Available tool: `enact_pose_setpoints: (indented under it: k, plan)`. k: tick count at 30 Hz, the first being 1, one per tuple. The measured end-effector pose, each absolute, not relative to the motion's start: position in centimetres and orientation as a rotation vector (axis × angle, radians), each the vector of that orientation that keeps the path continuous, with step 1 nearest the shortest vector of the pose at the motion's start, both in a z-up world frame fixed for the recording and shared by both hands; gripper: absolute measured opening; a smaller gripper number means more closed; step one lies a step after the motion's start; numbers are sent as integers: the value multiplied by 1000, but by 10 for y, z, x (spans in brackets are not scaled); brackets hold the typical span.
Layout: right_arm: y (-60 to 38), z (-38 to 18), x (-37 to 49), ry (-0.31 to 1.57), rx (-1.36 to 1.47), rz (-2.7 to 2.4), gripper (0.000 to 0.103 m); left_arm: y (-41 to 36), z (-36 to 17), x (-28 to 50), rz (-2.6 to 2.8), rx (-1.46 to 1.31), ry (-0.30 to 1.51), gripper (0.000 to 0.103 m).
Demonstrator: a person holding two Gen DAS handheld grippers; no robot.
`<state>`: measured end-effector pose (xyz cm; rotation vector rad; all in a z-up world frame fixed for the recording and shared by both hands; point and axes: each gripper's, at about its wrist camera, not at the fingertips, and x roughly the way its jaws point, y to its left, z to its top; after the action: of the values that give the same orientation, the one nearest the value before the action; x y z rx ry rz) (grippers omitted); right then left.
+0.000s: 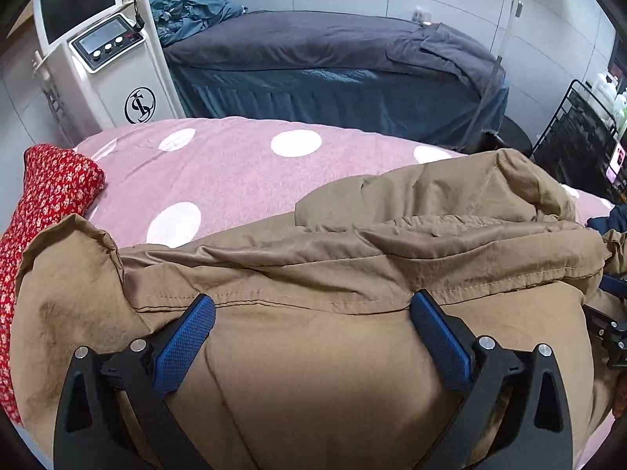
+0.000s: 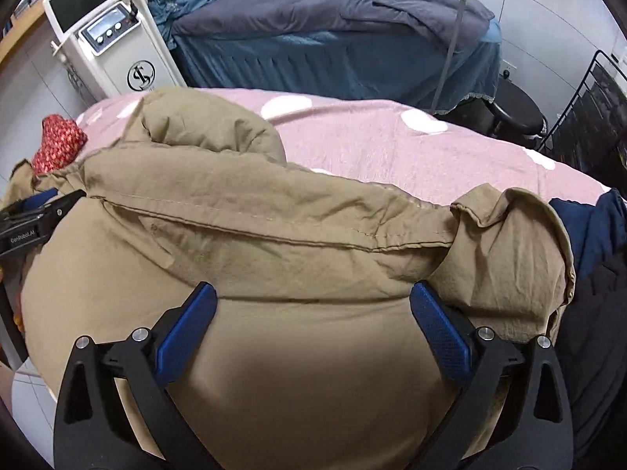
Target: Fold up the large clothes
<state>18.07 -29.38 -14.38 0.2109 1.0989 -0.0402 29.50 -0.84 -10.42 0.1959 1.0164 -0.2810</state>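
- Left wrist view: the left gripper [image 1: 312, 309] hangs low over the tan padded coat [image 1: 313, 372], jaws spread wide with nothing between them, both blue pads just above or resting on the fabric near a stitched seam; contact I cannot confirm.
- The coat lies on the pink polka-dot bed [image 1: 219, 172], puffy and bunched, one sleeve humped up on the right side. A red floral garment [image 1: 51, 192] sits at the left edge, just beside the coat.
- At the far right edge, part of the right gripper [image 1: 611, 313] peeks in at the coat's side.
- Right wrist view: the right gripper [image 2: 313, 301] is likewise wide open and empty over the coat [image 2: 305, 372]. A navy garment [image 2: 599, 231] lies just beside its cuffed right end.
- The left gripper [image 2: 43, 211] shows at the left, low against the fabric.
- My read: folding looks barely underway. The coat is roughly gathered lengthwise, but nothing is flat or squared, so smoothing and the actual folds remain.
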Motion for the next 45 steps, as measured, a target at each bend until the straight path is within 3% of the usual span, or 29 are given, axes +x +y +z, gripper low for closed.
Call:
enact_pose_setpoints:
  k: [30,40,45]
  plan:
    - [-285,-179,211,1187,198,-101,98,-17,-145,321,-259,180,1078,98]
    - [-283,-180,211,1181,195,-123,98,-18,-144,319,-242,195,1056,98]
    - [-283,-180,210,1183,193,-128,98,-11,-114,299,-223,167,966,97]
